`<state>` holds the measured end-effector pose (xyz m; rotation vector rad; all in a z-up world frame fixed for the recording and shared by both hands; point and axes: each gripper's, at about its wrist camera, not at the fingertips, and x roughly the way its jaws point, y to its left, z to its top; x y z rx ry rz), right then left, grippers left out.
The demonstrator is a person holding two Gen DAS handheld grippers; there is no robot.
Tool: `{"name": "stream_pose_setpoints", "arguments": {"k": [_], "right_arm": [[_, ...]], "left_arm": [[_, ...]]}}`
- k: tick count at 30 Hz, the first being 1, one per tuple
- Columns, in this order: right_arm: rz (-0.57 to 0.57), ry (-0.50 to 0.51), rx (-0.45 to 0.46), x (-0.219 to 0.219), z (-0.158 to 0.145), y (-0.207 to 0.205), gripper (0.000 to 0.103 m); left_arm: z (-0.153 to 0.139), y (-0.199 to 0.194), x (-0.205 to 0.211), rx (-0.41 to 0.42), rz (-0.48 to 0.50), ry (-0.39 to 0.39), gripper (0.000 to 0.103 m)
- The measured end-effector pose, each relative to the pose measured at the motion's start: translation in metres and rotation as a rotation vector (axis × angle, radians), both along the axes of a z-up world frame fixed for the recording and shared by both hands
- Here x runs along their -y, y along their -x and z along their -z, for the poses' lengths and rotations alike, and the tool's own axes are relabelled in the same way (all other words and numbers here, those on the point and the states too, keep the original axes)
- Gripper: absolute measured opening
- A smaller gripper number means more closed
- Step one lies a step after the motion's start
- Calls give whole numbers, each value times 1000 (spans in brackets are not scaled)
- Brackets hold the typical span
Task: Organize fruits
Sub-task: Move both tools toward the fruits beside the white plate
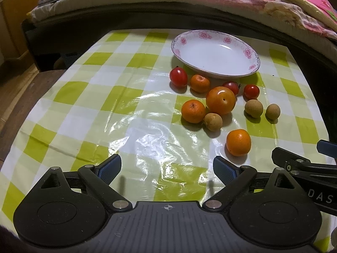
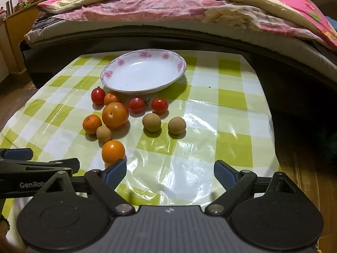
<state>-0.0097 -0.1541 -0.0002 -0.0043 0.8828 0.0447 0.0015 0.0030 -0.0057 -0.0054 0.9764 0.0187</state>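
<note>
An empty white plate with pink flowers (image 1: 214, 51) (image 2: 143, 72) sits at the far side of the checked tablecloth. In front of it lie loose fruits: red cherry tomatoes (image 1: 178, 76) (image 2: 159, 105), small oranges (image 1: 238, 142) (image 2: 113, 151), a larger orange persimmon (image 1: 220, 100) (image 2: 115, 115) and brown longans (image 1: 253, 108) (image 2: 151, 122). My left gripper (image 1: 167, 166) is open and empty, low over the cloth, left of the nearest orange. My right gripper (image 2: 170, 169) is open and empty; its left fingertip (image 2: 118, 169) is just in front of the nearest orange.
A green and white checked plastic cloth (image 1: 105, 109) (image 2: 221, 126) covers the small table. A bed with pink and cream quilts (image 2: 168, 10) stands behind the table. The right gripper's body shows at the right edge of the left wrist view (image 1: 305, 164).
</note>
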Motion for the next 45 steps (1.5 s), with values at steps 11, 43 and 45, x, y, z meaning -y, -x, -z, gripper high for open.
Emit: {"name": "stream_pose_setpoints", "arguments": {"k": [11,43,45], "right_arm": [[-8,-6,-11,-2,3,-1,91],[-84,5,-6,-21,5,-9,83],[-88,4,-7,-22,6,-9,83]], "left_arm": [[0,-1,-1,-6,3,-8,96],[4,-3,-14,-33,-36,-21,92],[4,-3,-15,-34,-37,-21,92]]}}
